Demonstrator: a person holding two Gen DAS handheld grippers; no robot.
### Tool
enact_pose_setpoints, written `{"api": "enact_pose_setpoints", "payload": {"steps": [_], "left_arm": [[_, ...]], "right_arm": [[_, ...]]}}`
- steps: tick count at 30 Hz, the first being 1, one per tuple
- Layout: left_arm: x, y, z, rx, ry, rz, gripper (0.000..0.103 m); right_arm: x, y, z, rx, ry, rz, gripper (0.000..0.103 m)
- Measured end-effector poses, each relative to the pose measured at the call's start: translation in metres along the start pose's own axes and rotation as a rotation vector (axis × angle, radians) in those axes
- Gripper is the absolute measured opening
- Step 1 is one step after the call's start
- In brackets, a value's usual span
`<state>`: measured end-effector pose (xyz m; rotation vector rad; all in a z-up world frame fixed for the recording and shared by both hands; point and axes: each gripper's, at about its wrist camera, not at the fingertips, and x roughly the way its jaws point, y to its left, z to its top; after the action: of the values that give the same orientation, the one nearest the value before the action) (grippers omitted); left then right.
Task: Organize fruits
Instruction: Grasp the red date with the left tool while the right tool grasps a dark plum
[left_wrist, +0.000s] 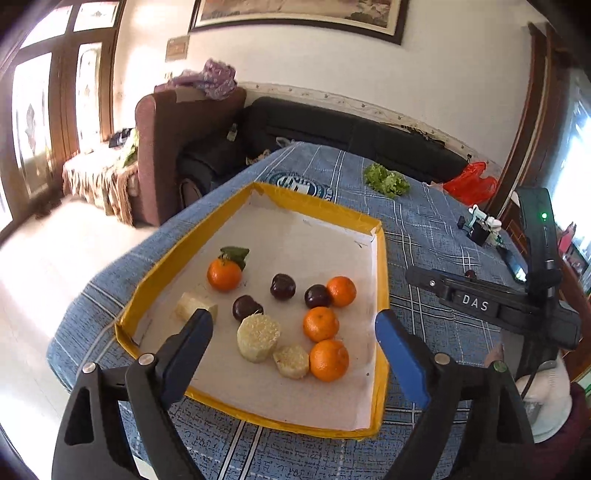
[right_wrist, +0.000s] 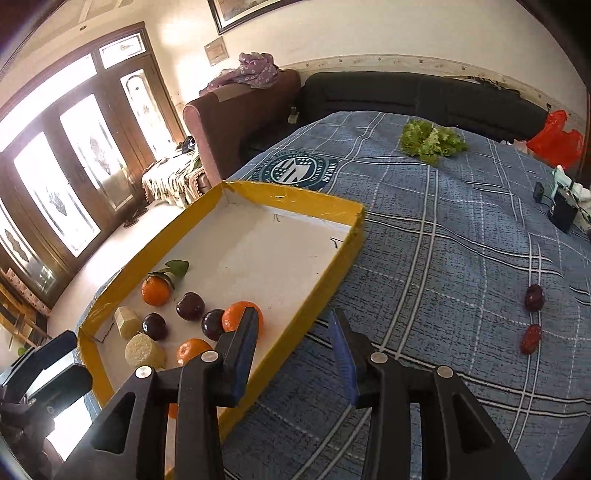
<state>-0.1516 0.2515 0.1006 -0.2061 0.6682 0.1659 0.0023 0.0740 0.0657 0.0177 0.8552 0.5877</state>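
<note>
- The right gripper (right_wrist: 295, 350) hangs nearest to me, its jaws apart and holding nothing, straddling the yellow rim of the tray (right_wrist: 332, 273), one finger over the white floor and the other over the blue plaid cloth (right_wrist: 443, 258).
- The left gripper (left_wrist: 291, 332) is spread wide and empty too, poised above the near end of the tray (left_wrist: 384, 280), with the fruit lying straight ahead of it.
- Inside the tray sit four mandarins, one of them leafy (left_wrist: 224, 274), three dark plums (left_wrist: 282, 286) and three pale cut chunks (left_wrist: 258, 338), all loosely mixed.
- Out on the cloth, well to the right of the tray, two stray fruits remain: a red one (right_wrist: 530, 338) nearer, a dark plum (right_wrist: 534, 297) just beyond it.
- Both strays lie forward and to the right of the right gripper and well apart from the left one, so I judge the right hand the nearer for fetching them. Each is roundish, so no axis much matters.
- Farthest off, a lettuce bunch (right_wrist: 430, 142) lies on the cloth.
</note>
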Motion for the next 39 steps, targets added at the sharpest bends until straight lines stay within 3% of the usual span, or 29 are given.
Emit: {"api": "enact_pose_setpoints", "payload": {"steps": [4,9,28,32,36,39], "left_arm": [[-0.005,-0.027,-0.002,0.104,-0.008,0.055,0.089],[-0.011,-0.051,-0.005,0.167,-0.004,0.064,0.089],[-0.017,-0.094,-0.015,0.256,0.011,0.082,0.089],[-0.016,-0.098,-0.016,0.264,0.024,0.052,0.089],[-0.011,-0.101,-0.016,0.226,0.083,-0.068,0.089],[-0.007,-0.112,-0.018,0.241,0.119,-0.108,0.090]], "right_arm": [[-0.018,-0.018,-0.012,0.031,-0.015,-0.012,0.044],[-0.039,-0.042,-0.028,0.072,-0.032,-0.026,0.045],[-0.082,-0.122,-0.062,0.211,-0.072,-0.097,0.047],[-0.089,-0.140,-0.065,0.240,-0.082,-0.120,0.047],[-0.098,-0.165,-0.067,0.286,-0.095,-0.162,0.047],[-0.105,-0.185,-0.067,0.325,-0.104,-0.189,0.047]]}}
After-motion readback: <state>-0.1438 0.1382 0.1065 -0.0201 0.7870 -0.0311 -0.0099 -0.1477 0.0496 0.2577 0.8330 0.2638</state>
